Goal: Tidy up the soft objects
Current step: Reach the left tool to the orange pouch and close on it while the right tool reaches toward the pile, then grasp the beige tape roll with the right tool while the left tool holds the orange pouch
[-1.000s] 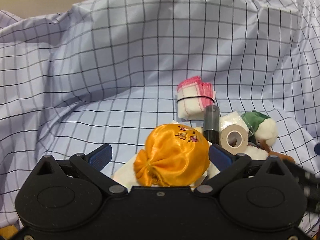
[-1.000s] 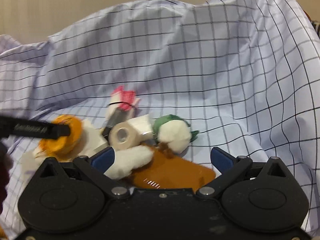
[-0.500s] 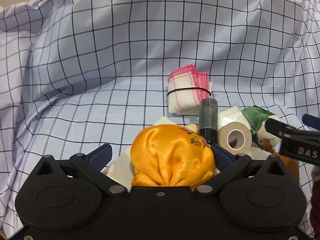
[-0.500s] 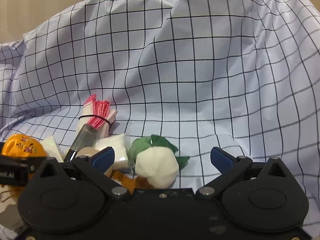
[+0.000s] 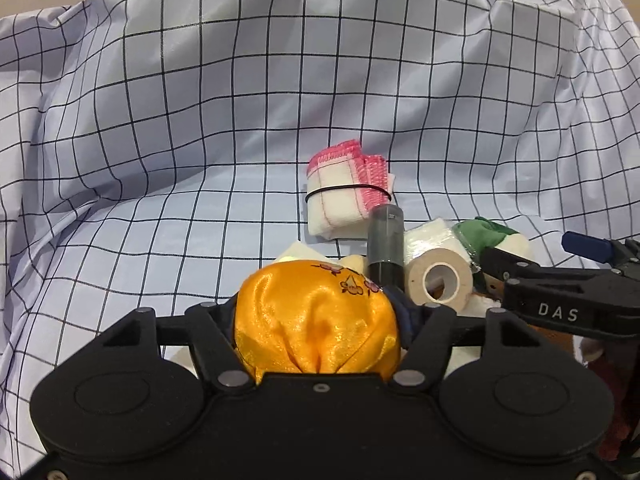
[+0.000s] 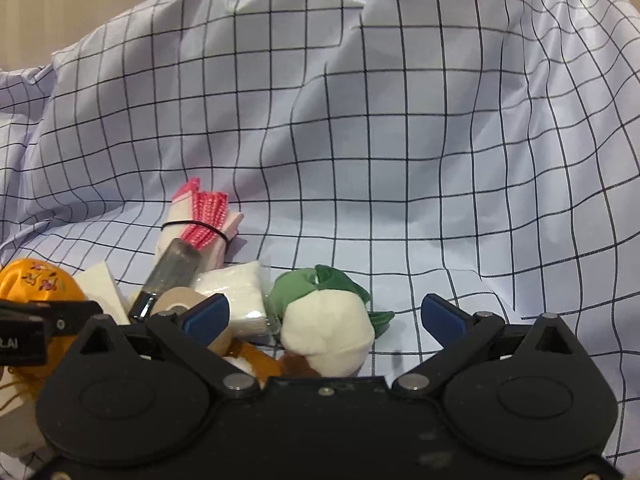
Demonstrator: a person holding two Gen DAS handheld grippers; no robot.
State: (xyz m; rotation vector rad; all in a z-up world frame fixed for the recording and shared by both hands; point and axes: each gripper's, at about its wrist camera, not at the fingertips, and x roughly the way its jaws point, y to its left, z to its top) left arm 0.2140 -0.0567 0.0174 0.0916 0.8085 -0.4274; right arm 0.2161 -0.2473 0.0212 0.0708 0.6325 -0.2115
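I have the left gripper point(image 5: 318, 316) clamped on the orange pouch point(image 5: 316, 320) at 6 o'clock for lifting clear, while the right gripper point(image 6: 324, 316) straddles the plush point(image 6: 326, 332), jaws spread, ready to grasp.

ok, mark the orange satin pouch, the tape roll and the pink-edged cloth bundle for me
orange satin pouch point(image 5: 316, 320), left wrist view, on the shiny front between the closed fingers.
tape roll point(image 5: 438, 280), left wrist view, on the flat beige end face beside the core hole.
pink-edged cloth bundle point(image 6: 188, 228), right wrist view, on the white fold near the black band.
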